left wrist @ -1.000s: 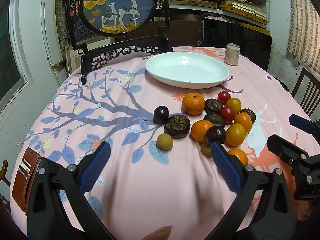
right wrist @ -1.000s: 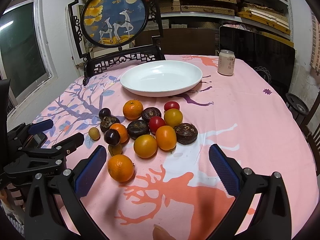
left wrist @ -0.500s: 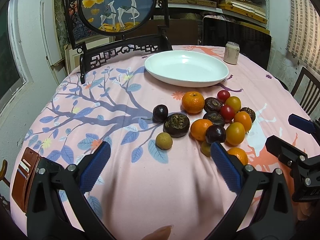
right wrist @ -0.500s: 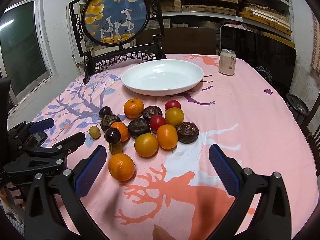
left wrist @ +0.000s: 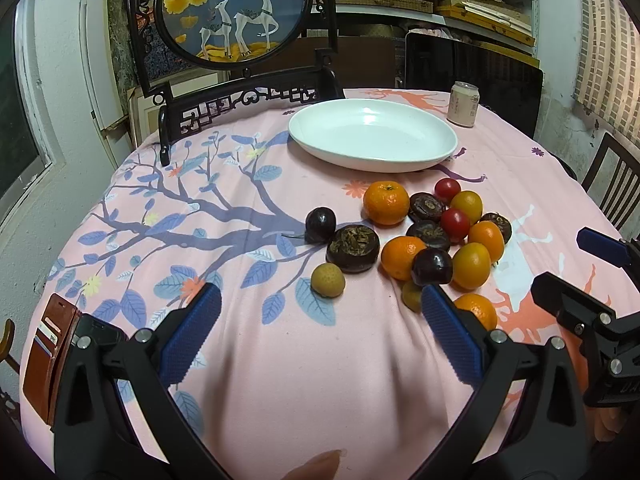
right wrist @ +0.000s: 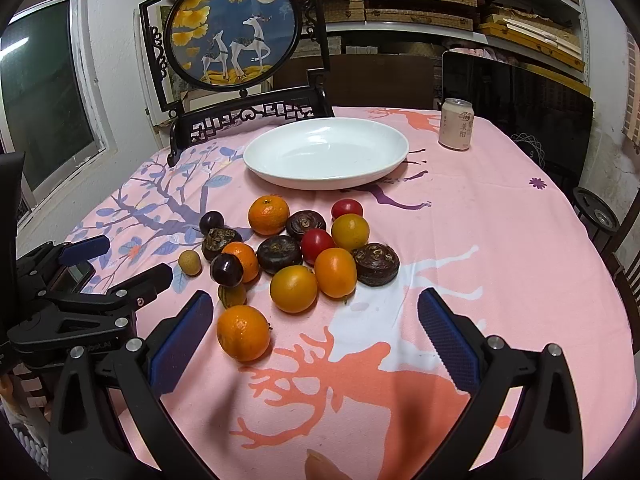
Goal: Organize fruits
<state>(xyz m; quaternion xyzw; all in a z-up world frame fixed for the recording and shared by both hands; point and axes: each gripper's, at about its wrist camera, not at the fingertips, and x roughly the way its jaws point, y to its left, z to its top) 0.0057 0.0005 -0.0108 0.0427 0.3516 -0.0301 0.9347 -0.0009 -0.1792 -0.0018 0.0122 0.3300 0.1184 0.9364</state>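
Both my grippers, left [left wrist: 320,320] and right [right wrist: 312,320], spread, empty | step: pre-grasp | next: close on nearest orange [right wrist: 243,333], carry to plate [right wrist: 326,176].

bare cloth [right wrist: 500,240] right of fruit cluster [right wrist: 304,248]

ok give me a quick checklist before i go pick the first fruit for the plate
1. Left hand-held gripper open and empty: ok.
2. Right hand-held gripper open and empty: ok.
3. White plate empty and ready for fruit: ok.
4. Nearest orange stands apart from the pile, close to the right gripper, with free cloth around it: ok.
5. Drink can stands beside the plate, off the path from the pile: ok.
6. Small green fruit partly hidden behind the left finger in the left wrist view; whether it touches its neighbours: cannot tell.
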